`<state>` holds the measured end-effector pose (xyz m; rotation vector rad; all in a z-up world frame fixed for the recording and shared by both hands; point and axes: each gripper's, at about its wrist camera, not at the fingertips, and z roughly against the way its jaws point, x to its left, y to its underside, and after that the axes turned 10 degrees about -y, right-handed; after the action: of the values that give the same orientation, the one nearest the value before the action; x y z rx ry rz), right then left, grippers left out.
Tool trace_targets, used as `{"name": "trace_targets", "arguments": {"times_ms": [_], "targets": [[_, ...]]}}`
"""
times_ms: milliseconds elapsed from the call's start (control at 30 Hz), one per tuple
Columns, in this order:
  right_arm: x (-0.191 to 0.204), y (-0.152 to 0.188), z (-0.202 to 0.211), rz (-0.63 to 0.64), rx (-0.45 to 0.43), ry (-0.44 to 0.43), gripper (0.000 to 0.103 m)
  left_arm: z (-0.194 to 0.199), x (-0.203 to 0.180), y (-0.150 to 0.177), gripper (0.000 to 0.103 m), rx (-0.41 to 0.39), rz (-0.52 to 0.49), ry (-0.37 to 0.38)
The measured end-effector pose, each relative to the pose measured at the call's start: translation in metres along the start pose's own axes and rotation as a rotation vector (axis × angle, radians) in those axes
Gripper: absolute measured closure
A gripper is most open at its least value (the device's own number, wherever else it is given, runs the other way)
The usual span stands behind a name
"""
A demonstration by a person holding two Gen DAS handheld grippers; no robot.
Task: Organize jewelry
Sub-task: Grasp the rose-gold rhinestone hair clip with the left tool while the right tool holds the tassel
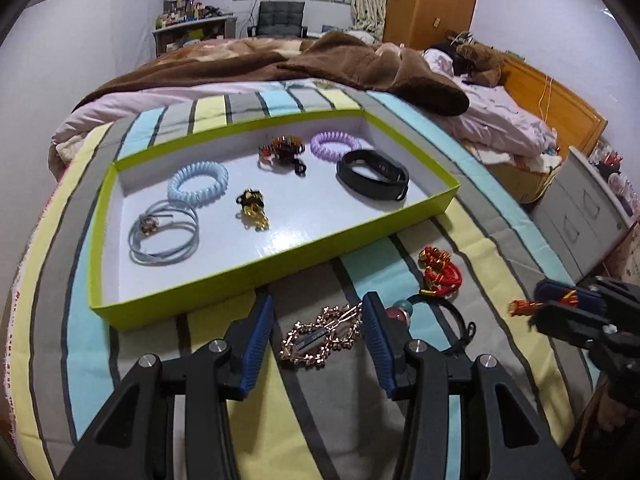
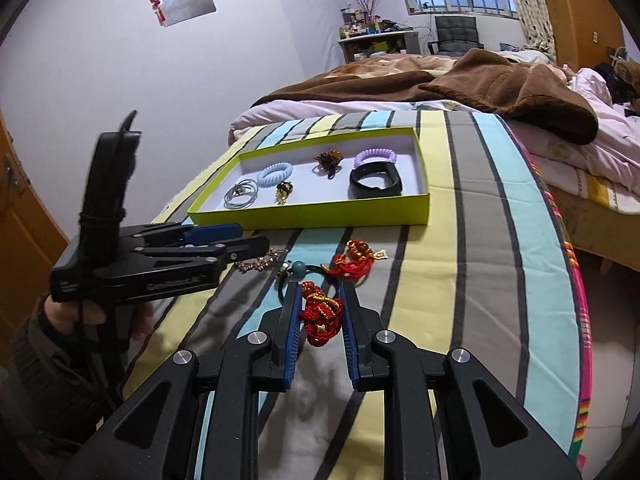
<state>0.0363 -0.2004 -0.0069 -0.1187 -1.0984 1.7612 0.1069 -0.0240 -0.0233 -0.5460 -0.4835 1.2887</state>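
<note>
A lime-green tray (image 1: 280, 254) (image 2: 312, 216) on the striped bedspread holds a blue coil band (image 1: 198, 182), a grey hair tie (image 1: 164, 236), a gold charm (image 1: 252, 208), a brown clip (image 1: 282, 150), a purple coil band (image 1: 336, 144) and a black wristband (image 1: 372, 174). My left gripper (image 1: 318, 326) is open, its jaws either side of a rose-gold chain (image 1: 320, 338) lying on the bedspread. My right gripper (image 2: 322, 312) (image 1: 536, 306) is shut on a red braided bracelet (image 2: 322, 314). Another red bracelet (image 1: 440, 270) (image 2: 358, 264) and a beaded black hair tie (image 1: 452, 316) (image 2: 298, 270) lie nearby.
A brown blanket (image 1: 360, 64) and pink quilt (image 1: 500, 124) lie beyond the tray. A grey drawer unit (image 1: 580, 216) stands right of the bed. The bed edge (image 2: 576, 320) drops off at the right.
</note>
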Motion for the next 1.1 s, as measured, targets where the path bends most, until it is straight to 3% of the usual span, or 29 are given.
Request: {"name": "trace_targets", "arguments": {"times_ms": [167, 433, 633, 933, 1100], "targets": [[-0.003, 0.002, 0.005, -0.004, -0.011, -0.009, 0.083, -0.004, -0.008, 0.005, 0.055, 0.022, -0.03, -0.013], [-0.003, 0.002, 0.008, -0.006, -0.017, -0.018, 0.083, 0.008, -0.015, 0.017, 0.055, 0.021, -0.024, 0.034], [-0.003, 0.002, 0.007, -0.01, -0.017, -0.023, 0.083, 0.0, -0.012, 0.01, 0.055, 0.025, -0.025, -0.075], [-0.006, 0.001, 0.007, -0.012, -0.024, -0.032, 0.083, -0.004, -0.018, 0.009, 0.055, 0.021, -0.043, -0.096], [-0.007, 0.0, 0.007, -0.011, -0.026, -0.032, 0.083, -0.002, -0.019, 0.009, 0.068, 0.019, -0.055, -0.097]]}}
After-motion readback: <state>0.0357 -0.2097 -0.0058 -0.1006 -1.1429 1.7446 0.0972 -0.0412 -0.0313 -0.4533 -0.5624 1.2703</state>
